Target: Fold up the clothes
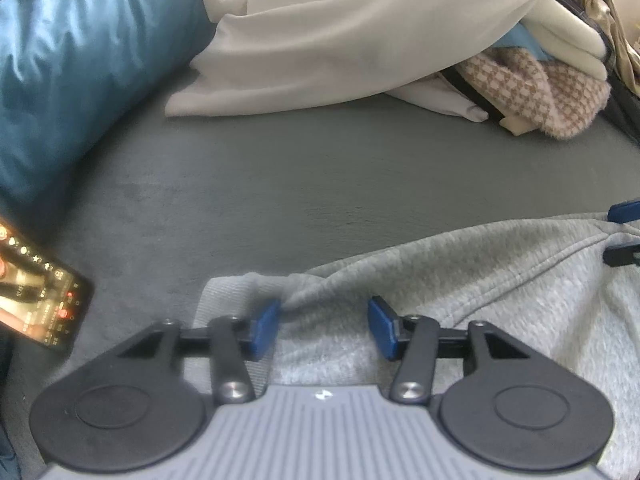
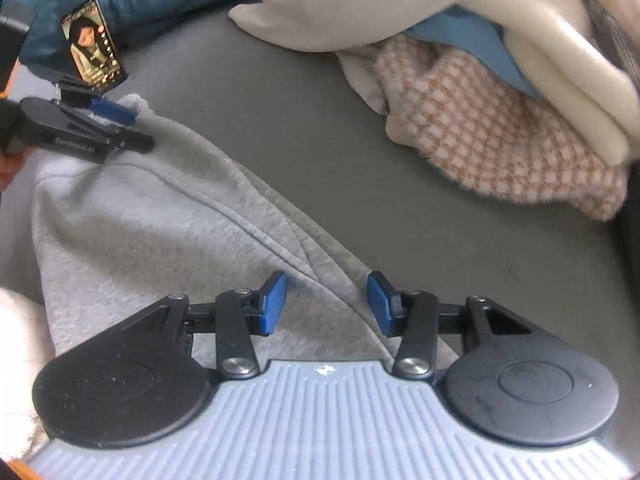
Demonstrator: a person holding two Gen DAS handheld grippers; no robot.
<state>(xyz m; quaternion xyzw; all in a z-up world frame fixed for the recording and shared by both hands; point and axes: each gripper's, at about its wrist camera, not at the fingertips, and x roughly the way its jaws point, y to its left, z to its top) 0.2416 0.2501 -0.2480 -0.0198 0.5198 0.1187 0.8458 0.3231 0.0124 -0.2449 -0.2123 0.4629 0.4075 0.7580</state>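
Spread apart, the fingers of the left gripper (image 1: 324, 328) and right gripper (image 2: 327, 304) are held over the grey sweatshirt (image 2: 160, 220), nothing pinched.

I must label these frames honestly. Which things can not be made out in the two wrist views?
- Grey sweatshirt: garment type is a guess; both views cut off its lower part at the bottom edge, behind the gripper bodies.
- Left gripper: left view, one blue pad is motion-blurred, so contact with the cloth is uncertain.
- Phone: both views, screen text too small and blurred.
- Clothes pile: the cream fabric covers it; the right edge cuts it.
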